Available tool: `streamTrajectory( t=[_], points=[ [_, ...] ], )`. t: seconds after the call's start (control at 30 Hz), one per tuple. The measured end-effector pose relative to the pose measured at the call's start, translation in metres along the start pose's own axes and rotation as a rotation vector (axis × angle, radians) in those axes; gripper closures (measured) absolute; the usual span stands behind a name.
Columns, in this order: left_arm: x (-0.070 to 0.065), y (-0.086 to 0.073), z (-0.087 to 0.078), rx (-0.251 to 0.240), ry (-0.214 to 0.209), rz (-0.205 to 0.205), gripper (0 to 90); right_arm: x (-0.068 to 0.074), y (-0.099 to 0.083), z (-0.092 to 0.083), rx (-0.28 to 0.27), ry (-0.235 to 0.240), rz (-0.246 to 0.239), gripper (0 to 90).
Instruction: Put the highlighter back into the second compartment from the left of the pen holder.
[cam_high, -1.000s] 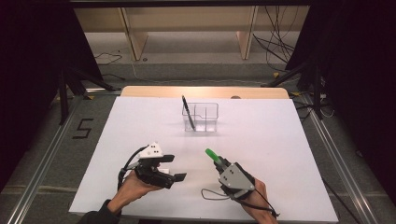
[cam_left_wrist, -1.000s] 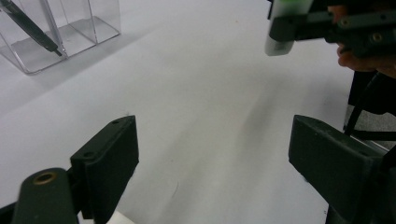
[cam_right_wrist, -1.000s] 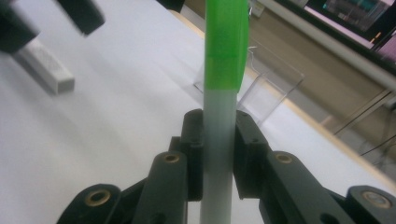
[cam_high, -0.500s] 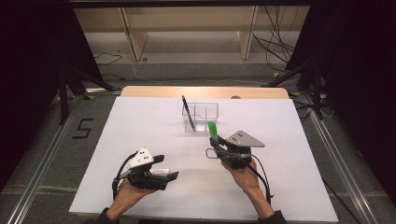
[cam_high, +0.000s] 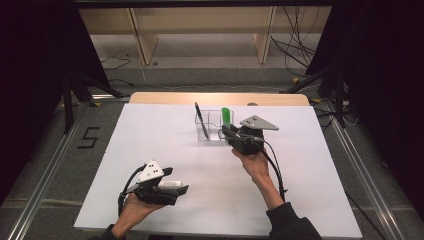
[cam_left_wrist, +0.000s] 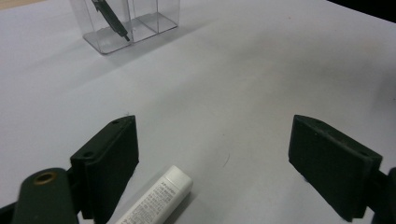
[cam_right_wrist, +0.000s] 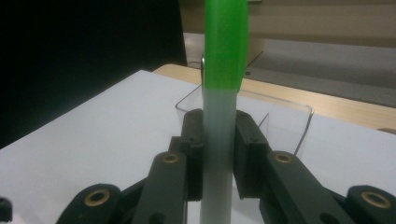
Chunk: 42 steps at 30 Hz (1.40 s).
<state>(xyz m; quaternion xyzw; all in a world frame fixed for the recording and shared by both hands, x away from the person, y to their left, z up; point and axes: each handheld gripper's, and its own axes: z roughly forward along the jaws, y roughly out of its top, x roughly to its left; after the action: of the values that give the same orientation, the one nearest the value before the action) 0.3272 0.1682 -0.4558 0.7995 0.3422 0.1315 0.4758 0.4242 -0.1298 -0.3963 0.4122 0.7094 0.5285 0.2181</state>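
1. In the high view the right gripper (cam_high: 226, 131) sits just right of the frame's centre, borne by the person's right hand (cam_high: 255, 165), whose forearm comes up from the bottom edge.
2. Its jaws are closed on a marker with a green cap (cam_high: 226, 116); in the right gripper view the pale barrel (cam_right_wrist: 218, 154) stands upright between the two black jaws, pressed on both sides, with the green cap reaching the top edge of that frame.
3. The marker is held at the near right side of the clear plastic organizer (cam_high: 214, 118), which stands on the white table (cam_high: 150, 135) a little above the frame's centre; whether the marker touches the organizer's wall I cannot tell.
4. A dark pen (cam_high: 200, 119) leans in the organizer's left compartment (tilted, its top toward the upper left).
5. The left gripper (cam_high: 176, 189) lies low in the lower left of the high view, in the person's left hand (cam_high: 134, 210).
6. Its jaws stand wide apart and grip nothing; in the left gripper view a small white tube (cam_left_wrist: 161, 196) lies on the table between them, just beside the jaw at the left of that frame.
7. The organizer (cam_left_wrist: 126, 23) with its pen (cam_left_wrist: 109, 18) shows at the upper left of the left gripper view, well apart from those jaws.
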Motion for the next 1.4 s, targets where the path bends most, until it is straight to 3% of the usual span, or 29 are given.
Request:
streamTrajectory(
  t=[0.23,0.57,0.73,1.03,1.4],
  points=[
    [0.004,0.0,-0.005,-0.052,-0.026,-0.034,15.8,-0.005,0.017,0.021,0.006,-0.024,0.001,77.2],
    [0.004,0.0,-0.003,-0.039,-0.021,-0.021,15.8,-0.01,0.038,0.05,0.035,-0.055,-0.011,77.2],
    [0.004,0.0,-0.004,-0.043,-0.014,-0.018,15.8,-0.012,0.047,0.059,0.039,-0.048,0.013,77.2],
    [0.003,0.0,-0.006,-0.047,0.006,0.0,15.9,-0.013,0.054,0.075,0.074,-0.09,-0.013,77.2],
    [0.002,-0.001,-0.006,-0.042,0.007,0.007,15.9,-0.016,0.054,0.089,0.092,-0.119,0.001,77.2]
  ],
)
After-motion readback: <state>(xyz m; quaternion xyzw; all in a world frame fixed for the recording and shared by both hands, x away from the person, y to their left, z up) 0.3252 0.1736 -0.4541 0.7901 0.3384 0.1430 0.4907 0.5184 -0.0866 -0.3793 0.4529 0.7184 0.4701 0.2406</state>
